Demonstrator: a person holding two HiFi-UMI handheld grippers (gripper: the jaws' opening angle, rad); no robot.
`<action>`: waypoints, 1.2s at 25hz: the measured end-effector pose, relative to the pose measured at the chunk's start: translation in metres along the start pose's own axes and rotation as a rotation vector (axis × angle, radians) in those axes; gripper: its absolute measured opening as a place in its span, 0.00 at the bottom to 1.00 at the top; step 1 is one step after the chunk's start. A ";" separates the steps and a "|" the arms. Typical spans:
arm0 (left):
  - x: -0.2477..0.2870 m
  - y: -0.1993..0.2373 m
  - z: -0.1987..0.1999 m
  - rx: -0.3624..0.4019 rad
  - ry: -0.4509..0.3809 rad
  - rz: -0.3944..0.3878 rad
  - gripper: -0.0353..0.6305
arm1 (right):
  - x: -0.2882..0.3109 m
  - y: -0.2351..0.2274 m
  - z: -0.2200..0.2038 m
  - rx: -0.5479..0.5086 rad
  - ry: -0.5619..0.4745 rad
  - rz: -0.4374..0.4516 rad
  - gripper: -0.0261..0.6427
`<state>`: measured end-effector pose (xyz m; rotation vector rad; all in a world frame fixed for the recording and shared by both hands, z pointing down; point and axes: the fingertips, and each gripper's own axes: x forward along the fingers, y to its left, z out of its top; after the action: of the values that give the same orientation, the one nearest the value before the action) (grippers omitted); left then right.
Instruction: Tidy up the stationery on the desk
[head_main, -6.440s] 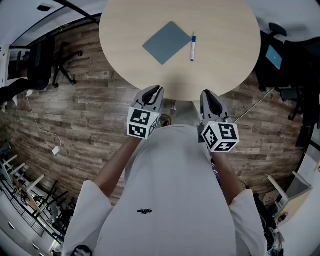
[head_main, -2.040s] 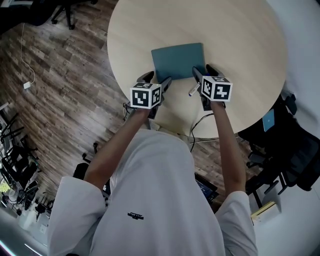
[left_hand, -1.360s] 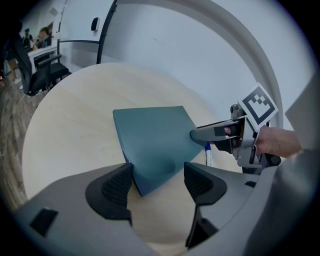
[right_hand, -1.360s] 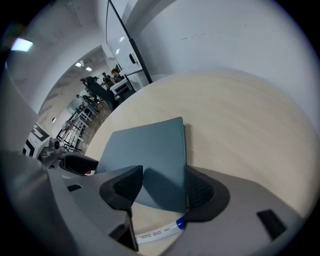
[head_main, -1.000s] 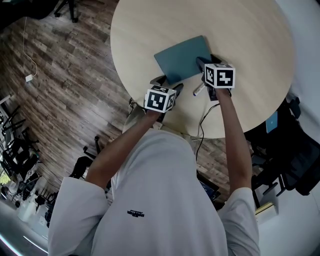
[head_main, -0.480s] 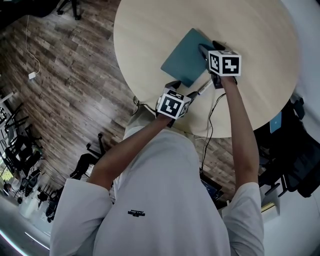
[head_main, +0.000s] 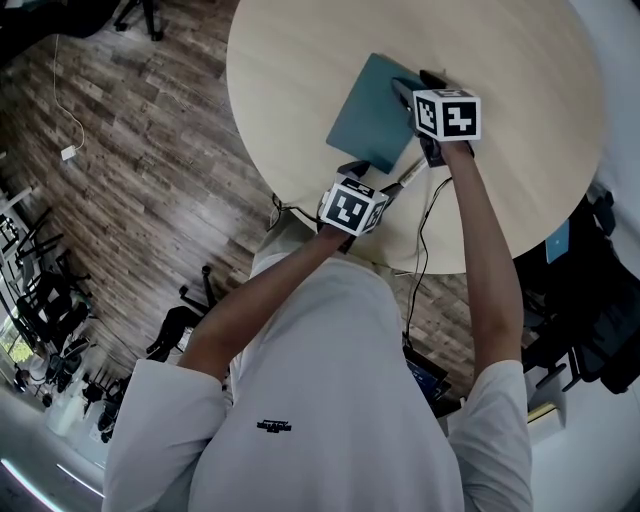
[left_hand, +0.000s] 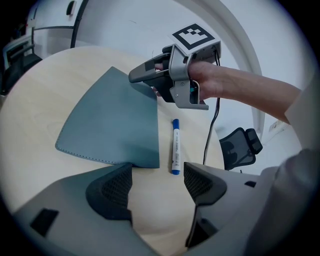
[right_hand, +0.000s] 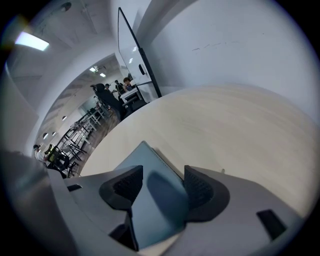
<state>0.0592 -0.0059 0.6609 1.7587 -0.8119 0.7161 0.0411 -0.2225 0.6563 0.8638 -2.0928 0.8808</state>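
The right gripper (right_hand: 162, 185) has its jaws spread, and its own view shows the teal notebook (right_hand: 151, 167) filling the gap between the ribbed black pads. I cannot tell whether either pad presses on the cover. The left gripper view shows what that close view misses: the right gripper (left_hand: 145, 82), under its checkered marker cube (left_hand: 196, 36), sits at the notebook's (left_hand: 112, 122) far corner. The matte cover has a fine stitched line along its near edge. The left gripper (left_hand: 157, 185) is also spread wide and holds nothing, with only bare pale wood between its pads. A pen (left_hand: 175, 146) with a white barrel and blue ends lies just beyond its right jaw, beside the notebook's edge and not touching it. Only the head view gives the whole layout. The left gripper (head_main: 372, 180) hovers near the edge of the round light-wood table (head_main: 300, 60), and the right gripper (head_main: 415, 85) is farther in, over the notebook (head_main: 368, 118). The pen (head_main: 412, 172) lies between them, and a thin black cable (head_main: 425, 240) hangs over the plank floor (head_main: 130, 150).
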 end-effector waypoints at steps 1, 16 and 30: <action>0.000 -0.001 -0.001 0.004 0.002 0.000 0.52 | -0.001 -0.001 0.000 -0.003 0.000 -0.002 0.42; -0.035 -0.024 -0.013 0.074 -0.019 -0.029 0.52 | -0.060 0.012 -0.018 0.076 -0.128 -0.072 0.42; -0.053 -0.018 0.009 0.134 -0.075 0.051 0.19 | -0.119 -0.002 -0.067 0.283 -0.221 -0.268 0.41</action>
<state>0.0426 -0.0001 0.6069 1.9001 -0.8795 0.7576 0.1289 -0.1352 0.5987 1.4121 -1.9967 0.9851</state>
